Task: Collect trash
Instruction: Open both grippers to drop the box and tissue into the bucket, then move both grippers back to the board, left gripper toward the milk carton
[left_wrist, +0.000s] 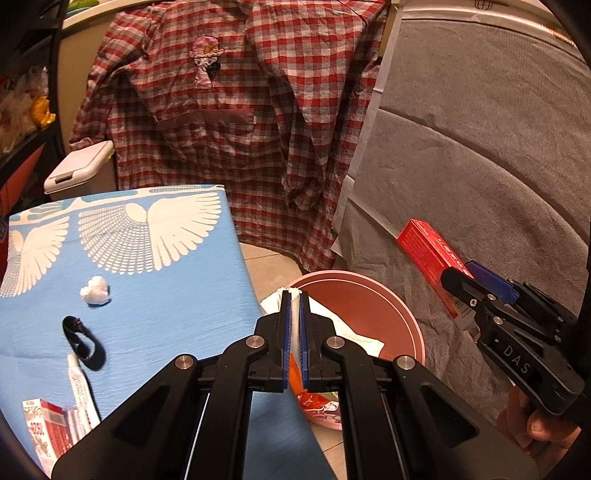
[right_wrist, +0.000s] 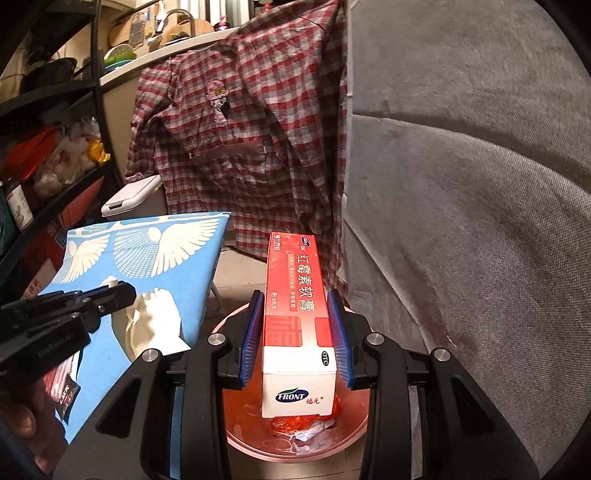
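Over the pink bowl (right_wrist: 354, 439), the right claw (right_wrist: 301, 325) grips a red ointment box (right_wrist: 295, 295) between its blue pads, box end pointing forward. Beside it, the left claw (left_wrist: 294, 299) is nearly closed on a white tissue (left_wrist: 340, 325) at the bowl's near rim. Orange wrappers (right_wrist: 295, 424) lie inside. On the blue bench (left_wrist: 147, 295) sit a cotton ball (left_wrist: 95, 290), a black clip (left_wrist: 83, 341) and a white tube (left_wrist: 83, 395).

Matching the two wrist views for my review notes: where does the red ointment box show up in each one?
Left wrist view: the red ointment box is at right of centre, clamped by the right hand-held gripper, against the grey sofa.
Right wrist view: the box is at bottom centre, between the blue pads, above the pink bin.
Shared landmark: the plaid shirt hanging behind.
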